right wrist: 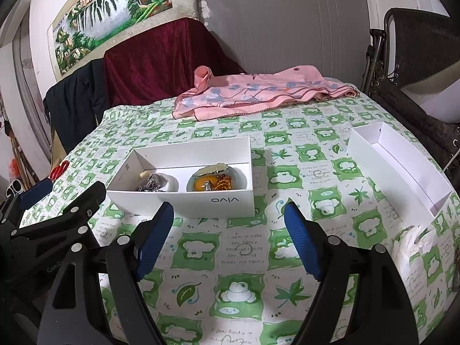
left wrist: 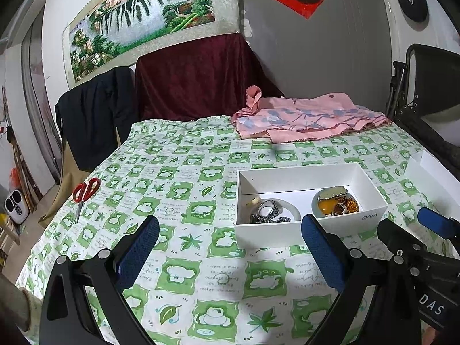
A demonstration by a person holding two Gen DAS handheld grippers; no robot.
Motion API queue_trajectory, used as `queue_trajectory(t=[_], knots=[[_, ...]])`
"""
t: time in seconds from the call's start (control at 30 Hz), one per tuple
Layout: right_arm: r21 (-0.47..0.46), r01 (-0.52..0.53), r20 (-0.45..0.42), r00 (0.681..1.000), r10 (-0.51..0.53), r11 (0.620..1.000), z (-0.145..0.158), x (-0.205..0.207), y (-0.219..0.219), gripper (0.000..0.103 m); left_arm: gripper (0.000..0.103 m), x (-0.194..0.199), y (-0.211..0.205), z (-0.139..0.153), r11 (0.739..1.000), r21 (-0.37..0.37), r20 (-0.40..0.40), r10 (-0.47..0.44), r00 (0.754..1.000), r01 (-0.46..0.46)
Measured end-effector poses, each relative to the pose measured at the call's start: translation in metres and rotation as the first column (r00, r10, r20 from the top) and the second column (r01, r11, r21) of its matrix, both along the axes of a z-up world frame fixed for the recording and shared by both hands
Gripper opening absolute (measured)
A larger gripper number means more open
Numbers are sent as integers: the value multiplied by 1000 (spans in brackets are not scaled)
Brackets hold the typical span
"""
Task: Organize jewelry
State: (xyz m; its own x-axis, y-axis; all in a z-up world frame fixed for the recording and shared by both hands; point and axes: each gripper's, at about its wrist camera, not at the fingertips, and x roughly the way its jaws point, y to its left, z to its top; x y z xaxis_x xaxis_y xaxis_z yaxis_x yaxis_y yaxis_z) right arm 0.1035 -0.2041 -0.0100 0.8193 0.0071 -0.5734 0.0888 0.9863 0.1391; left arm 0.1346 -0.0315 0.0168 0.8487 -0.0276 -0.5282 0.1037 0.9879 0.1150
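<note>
- Both grippers, left gripper [left wrist: 230, 247] and right gripper [right wrist: 228, 237], hover with fingers wide, holding nothing.
- Jewelry [right wrist: 212, 179] sits inside the white box [right wrist: 184, 202] on the counter.
- Approach from above, pinching one piece at a time.

Table [right wrist: 238, 258]: covered with a white cloth printed in green squares of leaves and cartoon figures. Lying on it:
- white open box [right wrist: 201, 201], central, holding jewellery in two dishes;
- second white box [right wrist: 402, 166], open, well apart toward the right edge;
- pink floral cloth [right wrist: 258, 95], crumpled at the far edge;
- red-handled scissors [left wrist: 83, 194] near the left edge;
- white crumpled plastic [right wrist: 414, 241] at the near right.
</note>
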Motion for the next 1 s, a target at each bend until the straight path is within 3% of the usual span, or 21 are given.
queue_trajectory(t=[1.0], knots=[[-2,11,-7,1000,-11,1000,-4,-1,2,79,97,0,4,1,1000,-11,3,-4,1000,4]])
